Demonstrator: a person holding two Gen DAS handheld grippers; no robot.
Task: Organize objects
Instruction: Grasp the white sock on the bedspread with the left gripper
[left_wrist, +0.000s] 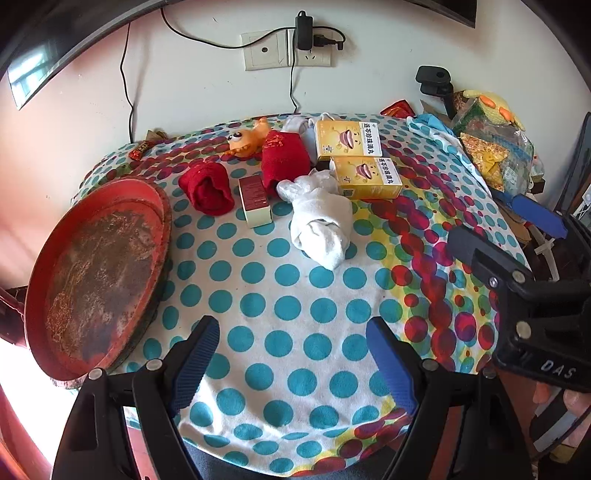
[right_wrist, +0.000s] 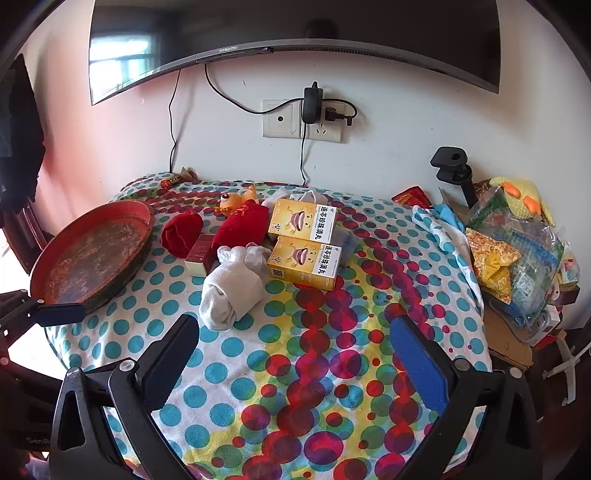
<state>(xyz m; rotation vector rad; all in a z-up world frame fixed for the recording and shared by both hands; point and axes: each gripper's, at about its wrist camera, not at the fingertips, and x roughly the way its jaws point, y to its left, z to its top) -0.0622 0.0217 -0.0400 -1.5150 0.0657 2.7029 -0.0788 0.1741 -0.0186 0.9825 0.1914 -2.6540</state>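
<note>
Both grippers hang over the near edge of the polka-dot cloth (left_wrist: 295, 295), and neither one has anything in it: the left gripper (left_wrist: 291, 363) has its jaws wide apart over bare dots, and the right gripper (right_wrist: 295, 363) is just as open on its side. The clutter to be sorted sits in a bunch toward the back wall. Nearest is the rolled white sock (right_wrist: 231, 291), with a crumpled bit of clear plastic (left_wrist: 295, 188) touching its far end. That sock looks soft and light, so it should squash under the pads; my guess is a pinch across the fat middle of the roll holds best, not the loose cuff. Just beside it lie two yellow medicine boxes (right_wrist: 304, 264), one behind the other, stiff light cardboard with flat faces, probably easiest taken across the narrow sides without crushing. A small red-and-cream box (left_wrist: 255, 203) lies between the white sock and a rolled red sock (left_wrist: 207, 188); a second red sock (left_wrist: 284, 157) rests behind, next to an orange toy (left_wrist: 245, 140) with big eyes. Off to the left the worn red round tray (left_wrist: 96, 273) sits tilted at the table edge, empty, a likely home for the lot. The white sock is the closest reach for either hand.
</note>
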